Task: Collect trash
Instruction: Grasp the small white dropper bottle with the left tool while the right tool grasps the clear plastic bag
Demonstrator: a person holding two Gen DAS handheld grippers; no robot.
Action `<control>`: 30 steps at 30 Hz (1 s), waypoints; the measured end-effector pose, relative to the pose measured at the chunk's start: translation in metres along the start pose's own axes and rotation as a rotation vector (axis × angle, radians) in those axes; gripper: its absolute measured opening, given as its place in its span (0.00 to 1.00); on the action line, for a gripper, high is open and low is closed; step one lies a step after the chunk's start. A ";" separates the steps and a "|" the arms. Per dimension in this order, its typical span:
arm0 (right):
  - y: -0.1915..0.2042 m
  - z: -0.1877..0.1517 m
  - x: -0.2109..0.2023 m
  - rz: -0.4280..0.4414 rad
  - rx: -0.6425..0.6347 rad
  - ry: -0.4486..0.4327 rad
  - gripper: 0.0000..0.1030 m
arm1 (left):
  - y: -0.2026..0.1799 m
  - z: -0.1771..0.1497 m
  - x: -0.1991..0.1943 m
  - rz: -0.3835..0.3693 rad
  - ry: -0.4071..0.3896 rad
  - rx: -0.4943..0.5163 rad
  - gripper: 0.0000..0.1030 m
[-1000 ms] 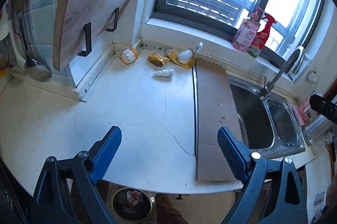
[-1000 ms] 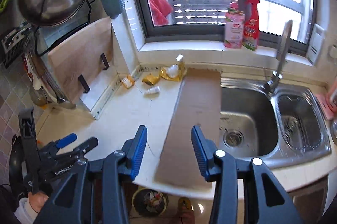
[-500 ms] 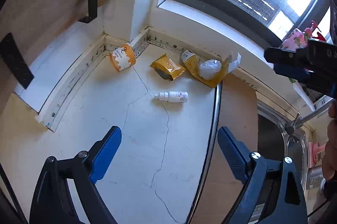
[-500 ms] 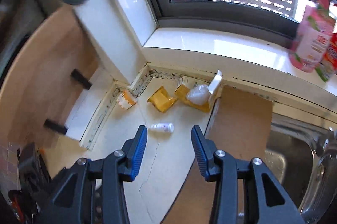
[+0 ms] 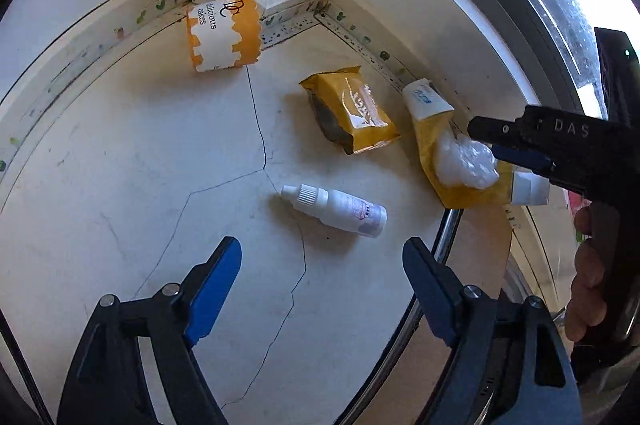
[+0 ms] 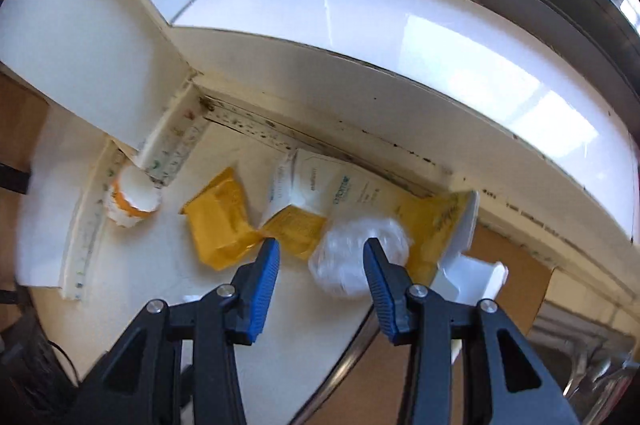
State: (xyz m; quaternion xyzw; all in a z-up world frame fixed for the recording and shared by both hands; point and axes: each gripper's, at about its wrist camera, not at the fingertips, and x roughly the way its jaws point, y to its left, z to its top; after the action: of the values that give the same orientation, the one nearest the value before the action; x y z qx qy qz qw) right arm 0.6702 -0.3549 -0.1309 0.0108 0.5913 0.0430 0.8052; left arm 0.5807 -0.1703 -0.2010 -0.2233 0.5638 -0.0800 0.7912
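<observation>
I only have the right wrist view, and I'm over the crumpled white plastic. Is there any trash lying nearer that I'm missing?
Observer: Yes. A small white dropper bottle lies on its side on the counter, in front of the yellow wrapper.
Operator: Is the left tool on it?
Observer: No. The left tool hovers just short of it, its jaws closing with nothing between them.
Operator: Is my tool touching the plastic?
Observer: In the left view the right tool overlaps the white plastic at its tip, but I can't tell if they touch.
</observation>
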 end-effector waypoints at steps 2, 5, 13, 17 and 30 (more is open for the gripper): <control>0.003 0.002 0.008 -0.044 -0.037 0.012 0.43 | 0.004 0.002 0.006 -0.001 0.001 -0.023 0.79; 0.012 0.000 0.016 -0.124 -0.119 0.033 0.43 | 0.008 0.006 0.011 -0.016 0.008 -0.065 0.79; 0.033 -0.019 0.033 -0.307 -0.379 0.093 0.43 | 0.006 0.010 0.016 -0.033 0.021 -0.100 0.79; 0.039 -0.027 0.031 -0.345 -0.436 0.021 0.23 | 0.002 0.018 0.019 -0.040 0.022 -0.124 0.79; -0.001 -0.039 -0.055 -0.032 -0.146 -0.191 0.09 | -0.020 0.032 0.050 -0.029 0.115 -0.257 0.59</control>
State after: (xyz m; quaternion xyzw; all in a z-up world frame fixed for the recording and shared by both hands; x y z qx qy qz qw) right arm 0.6164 -0.3613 -0.0900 -0.0532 0.5075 0.0717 0.8570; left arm 0.6306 -0.1987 -0.2260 -0.3260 0.6106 -0.0314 0.7211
